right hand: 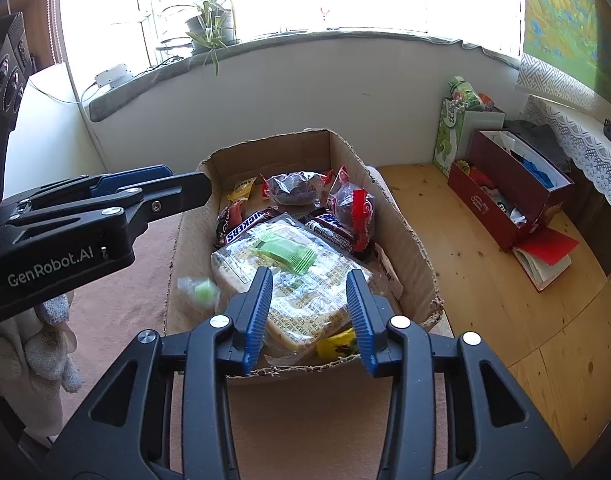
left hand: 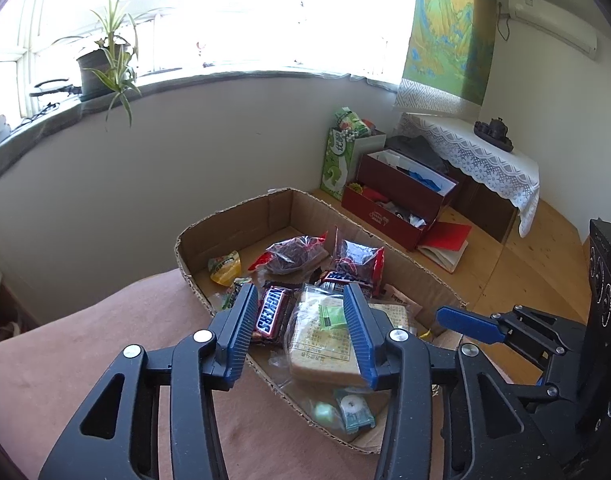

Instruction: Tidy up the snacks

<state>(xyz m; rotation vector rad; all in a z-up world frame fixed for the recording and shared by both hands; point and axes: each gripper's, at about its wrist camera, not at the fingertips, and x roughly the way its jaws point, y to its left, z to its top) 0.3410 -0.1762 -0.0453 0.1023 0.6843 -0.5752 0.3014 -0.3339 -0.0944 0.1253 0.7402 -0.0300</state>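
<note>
An open cardboard box (left hand: 233,220) (right hand: 393,216) on a brown cloth holds several snacks: a clear-wrapped cracker pack (left hand: 325,344) (right hand: 305,284) with a small green packet (left hand: 333,316) (right hand: 289,252) on top, Snickers bars (left hand: 273,312) (right hand: 245,228), two bags of dark dried fruit (left hand: 297,252) (right hand: 293,188), a yellow packet (left hand: 225,266). My left gripper (left hand: 301,306) is open and empty above the box's near edge. My right gripper (right hand: 311,288) is open and empty over the cracker pack. A small green candy (right hand: 203,292) is blurred beside the box's left wall.
A red box of odds and ends (left hand: 401,204) (right hand: 505,196), a green bag (left hand: 337,160) and a red notebook (right hand: 545,256) sit on the wooden floor to the right. A lace-covered low table (left hand: 485,160) stands behind. A potted plant (left hand: 101,64) sits on the windowsill.
</note>
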